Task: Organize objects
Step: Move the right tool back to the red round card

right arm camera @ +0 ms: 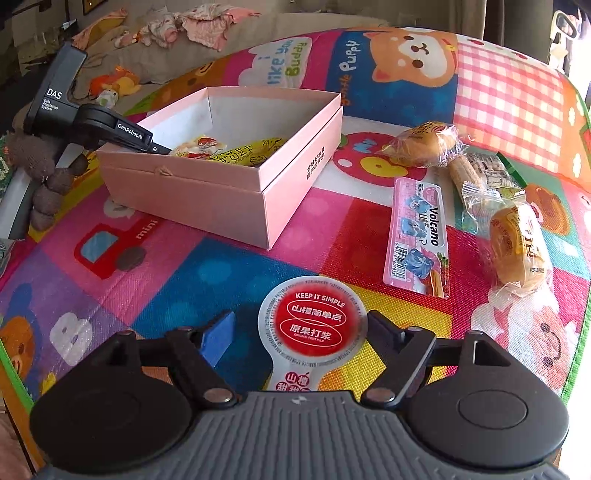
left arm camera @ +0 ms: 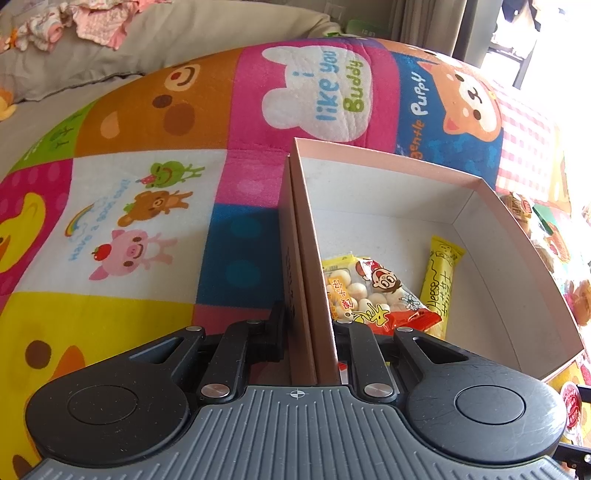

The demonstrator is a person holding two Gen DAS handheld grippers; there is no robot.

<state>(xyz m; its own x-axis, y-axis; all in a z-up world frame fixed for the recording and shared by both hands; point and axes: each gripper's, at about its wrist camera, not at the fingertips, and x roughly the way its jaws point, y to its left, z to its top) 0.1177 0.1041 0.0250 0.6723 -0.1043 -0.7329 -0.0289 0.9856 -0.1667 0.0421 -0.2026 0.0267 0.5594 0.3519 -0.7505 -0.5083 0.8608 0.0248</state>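
Observation:
A pink cardboard box [right arm camera: 207, 184] stands open on the cartoon play mat. My left gripper [left arm camera: 308, 332] is shut on the box's near wall [left arm camera: 306, 258]; it also shows in the right wrist view [right arm camera: 147, 146] at the box's left rim. Inside the box lie a bag of round candies [left arm camera: 369, 295] and a yellow cheese stick packet [left arm camera: 439, 280]. My right gripper [right arm camera: 299, 328] is open, with a round red-and-white hawthorn snack pack [right arm camera: 314, 321] lying on the mat between its fingers.
To the right of the box lie a pink Volcano packet [right arm camera: 421, 232], two wrapped buns [right arm camera: 421, 144] [right arm camera: 517, 247] and a wrapped wafer [right arm camera: 476, 181]. A brown knitted toy [right arm camera: 40, 173] lies left of the box. Baby clothes [right arm camera: 192, 26] lie on a grey sofa behind.

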